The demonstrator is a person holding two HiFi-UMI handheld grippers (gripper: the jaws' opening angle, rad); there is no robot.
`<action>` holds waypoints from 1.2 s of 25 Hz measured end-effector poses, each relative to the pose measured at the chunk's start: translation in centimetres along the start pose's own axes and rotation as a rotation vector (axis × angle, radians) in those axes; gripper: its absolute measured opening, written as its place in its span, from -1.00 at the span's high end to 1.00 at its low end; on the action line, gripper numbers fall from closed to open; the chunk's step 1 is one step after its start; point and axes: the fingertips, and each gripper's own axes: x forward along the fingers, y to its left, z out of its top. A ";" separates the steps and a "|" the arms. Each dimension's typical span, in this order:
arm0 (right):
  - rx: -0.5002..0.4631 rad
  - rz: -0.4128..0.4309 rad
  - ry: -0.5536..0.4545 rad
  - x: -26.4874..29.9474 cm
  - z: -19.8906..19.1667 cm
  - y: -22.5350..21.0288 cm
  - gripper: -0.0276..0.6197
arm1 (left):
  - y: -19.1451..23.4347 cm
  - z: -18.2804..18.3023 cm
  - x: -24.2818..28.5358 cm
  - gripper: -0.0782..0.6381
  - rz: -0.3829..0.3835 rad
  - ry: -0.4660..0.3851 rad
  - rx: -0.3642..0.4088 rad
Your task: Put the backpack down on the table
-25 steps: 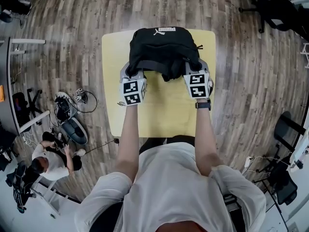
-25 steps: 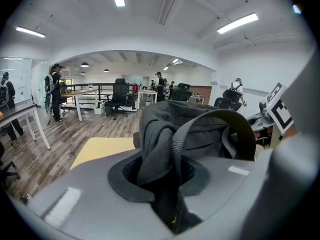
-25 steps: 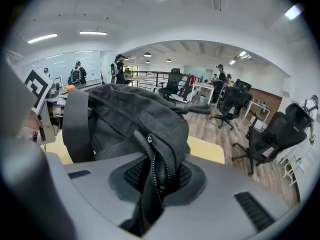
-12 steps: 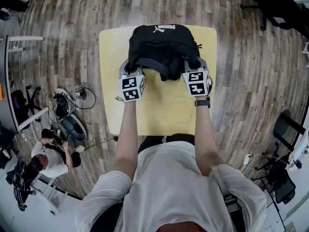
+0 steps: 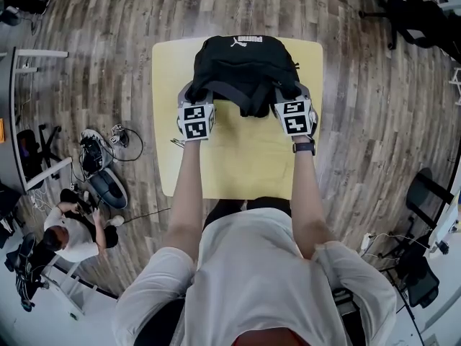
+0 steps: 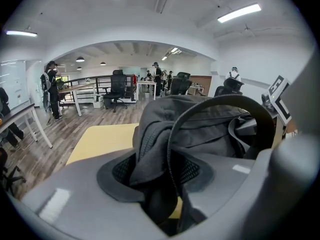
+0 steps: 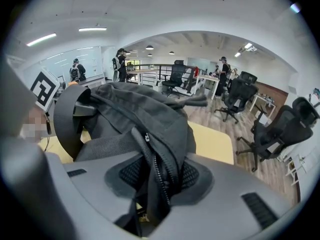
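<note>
A black backpack (image 5: pixel 245 67) rests on the far half of the yellow table (image 5: pixel 238 164), its straps toward me. My left gripper (image 5: pixel 197 96) is at its near left corner and my right gripper (image 5: pixel 289 94) at its near right corner. In the left gripper view the jaws (image 6: pixel 160 184) are opening, and a fold of the backpack (image 6: pixel 200 129) with a strap lies loose between the pads. In the right gripper view the jaws (image 7: pixel 152 184) are also opening; zippered fabric of the backpack (image 7: pixel 135 114) hangs between them.
A person (image 5: pixel 68 233) sits on the wooden floor at the left, beside bags and cables (image 5: pixel 101 168). Office chairs (image 5: pixel 425 193) stand at the right and one (image 5: pixel 410 6) at the top right. A desk (image 5: pixel 18 121) is at the far left.
Both grippers have lowered with the backpack, and it has spread out a little flatter on the table.
</note>
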 end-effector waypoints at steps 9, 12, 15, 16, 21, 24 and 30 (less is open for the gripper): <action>0.026 -0.038 -0.022 -3.1 0.2 -0.9 0.24 | 0.7 0.1 -3.0 0.12 -0.007 -0.027 -0.077; 0.021 -0.058 -0.043 -4.8 0.6 -0.8 0.22 | 1.2 1.1 -5.0 0.04 -0.001 -0.079 -0.096; 0.026 -0.074 -0.057 -6.7 0.5 -0.7 0.19 | 0.9 1.5 -6.7 0.00 0.002 -0.103 -0.095; 0.031 -0.080 -0.063 -7.2 0.5 -0.6 0.18 | 0.8 1.7 -7.2 -0.01 -0.001 -0.111 -0.096; 0.034 -0.099 -0.126 -10.3 2.0 0.5 0.18 | -0.3 3.2 -10.4 -0.01 -0.027 -0.163 -0.107; 0.043 -0.106 -0.183 -12.6 3.4 1.3 0.18 | -2.2 4.7 -12.5 -0.01 -0.056 -0.210 -0.100; 0.074 -0.126 -0.375 -18.8 7.9 4.0 0.18 | -5.5 8.7 -17.8 -0.01 -0.101 -0.333 0.002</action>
